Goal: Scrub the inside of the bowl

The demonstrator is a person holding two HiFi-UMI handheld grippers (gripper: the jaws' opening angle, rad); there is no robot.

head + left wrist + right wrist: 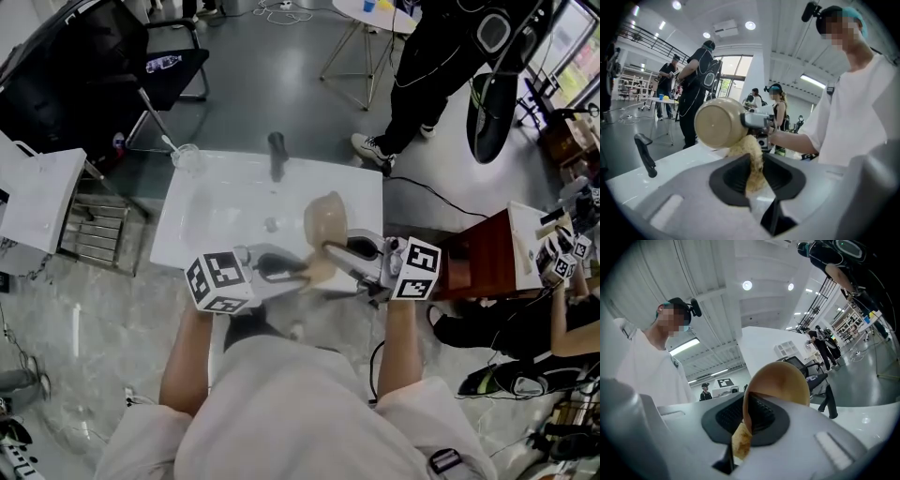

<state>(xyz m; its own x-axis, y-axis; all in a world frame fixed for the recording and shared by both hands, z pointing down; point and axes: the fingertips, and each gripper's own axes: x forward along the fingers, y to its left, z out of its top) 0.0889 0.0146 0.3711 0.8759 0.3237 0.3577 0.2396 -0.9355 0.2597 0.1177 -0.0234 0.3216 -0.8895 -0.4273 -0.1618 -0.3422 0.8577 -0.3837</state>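
While the right gripper [330, 249] is pinching the tilted bowl [325, 221] by its rim over the near side of the table [216, 202], the left gripper [300, 270], clamping a scrub pad [751, 154], is likely risking levering it loose by pushing hard.

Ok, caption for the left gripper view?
Left gripper holds a sponge up to the bowl in the right gripper.

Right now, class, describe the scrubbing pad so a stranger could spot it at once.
Find the white table. At its near edge, the left claw pinches the pad: a rough, yellowish, fibrous wad, unlike the smooth tan bowl beside it.
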